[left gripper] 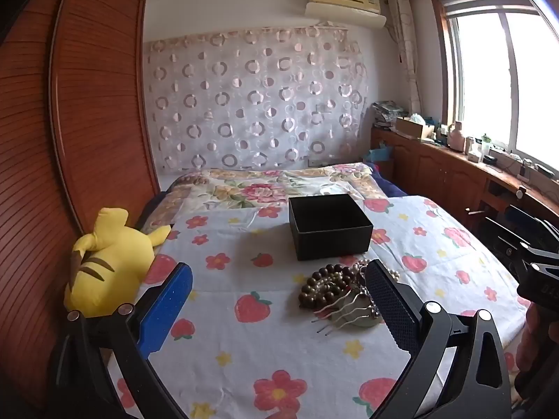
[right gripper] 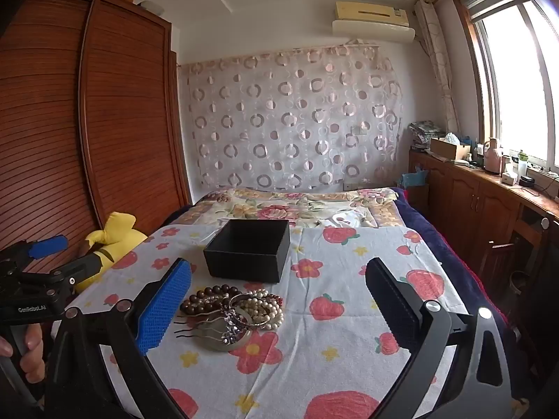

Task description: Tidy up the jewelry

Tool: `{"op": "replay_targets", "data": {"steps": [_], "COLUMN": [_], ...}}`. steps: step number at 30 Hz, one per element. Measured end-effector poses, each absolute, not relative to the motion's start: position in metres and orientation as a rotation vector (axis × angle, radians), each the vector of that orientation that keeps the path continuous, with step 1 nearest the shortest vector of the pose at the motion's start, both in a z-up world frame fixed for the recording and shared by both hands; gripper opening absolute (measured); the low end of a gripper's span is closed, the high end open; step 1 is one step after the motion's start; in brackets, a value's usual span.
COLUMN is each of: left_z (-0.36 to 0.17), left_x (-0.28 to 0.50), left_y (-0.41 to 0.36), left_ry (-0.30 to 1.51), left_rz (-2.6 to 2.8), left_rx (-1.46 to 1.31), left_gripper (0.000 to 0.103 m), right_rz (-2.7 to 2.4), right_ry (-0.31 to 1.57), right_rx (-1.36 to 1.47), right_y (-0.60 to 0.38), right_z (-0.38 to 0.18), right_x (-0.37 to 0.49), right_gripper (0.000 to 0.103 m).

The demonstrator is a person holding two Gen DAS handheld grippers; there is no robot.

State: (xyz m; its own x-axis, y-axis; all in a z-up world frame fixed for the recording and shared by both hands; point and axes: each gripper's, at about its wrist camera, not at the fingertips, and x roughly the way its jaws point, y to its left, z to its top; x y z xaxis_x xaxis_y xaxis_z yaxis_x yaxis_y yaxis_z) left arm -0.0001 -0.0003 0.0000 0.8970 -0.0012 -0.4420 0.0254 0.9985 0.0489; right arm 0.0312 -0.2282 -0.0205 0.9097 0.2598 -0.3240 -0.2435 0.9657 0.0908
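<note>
Jewelry pile (right gripper: pixel 230 314) lies at ten o'clock between the right gripper's (right gripper: pixel 279 300) wide-open, empty jaws: tangled beads, pearls, combs.

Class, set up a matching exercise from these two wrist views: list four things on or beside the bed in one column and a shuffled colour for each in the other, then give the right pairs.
Things:
1. box
2. plush toy
3. round wooden beads
4. pearl strands

Colours:
A. cream white
B. yellow
C. black
D. dark brown

Pairs: 1-C, 2-B, 3-D, 4-A
</note>
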Motion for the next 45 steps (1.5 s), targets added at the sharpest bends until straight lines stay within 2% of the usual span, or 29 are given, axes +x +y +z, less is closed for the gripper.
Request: {"op": "replay_targets", "data": {"steps": [45], "left_z": [0.015], "left_x": [-0.01], "left_y": [-0.002], "left_ry": [0.424], "left_rz": [-0.018], "left_rx": [0.03], "left_gripper": [0.096], "right_rz": [0.267], "right_ry": [0.328], "right_rx": [0.044], "right_y": [-0.229], "right_z": [-0.016], "right_x": [0.025], "right_gripper": [0.101]}}
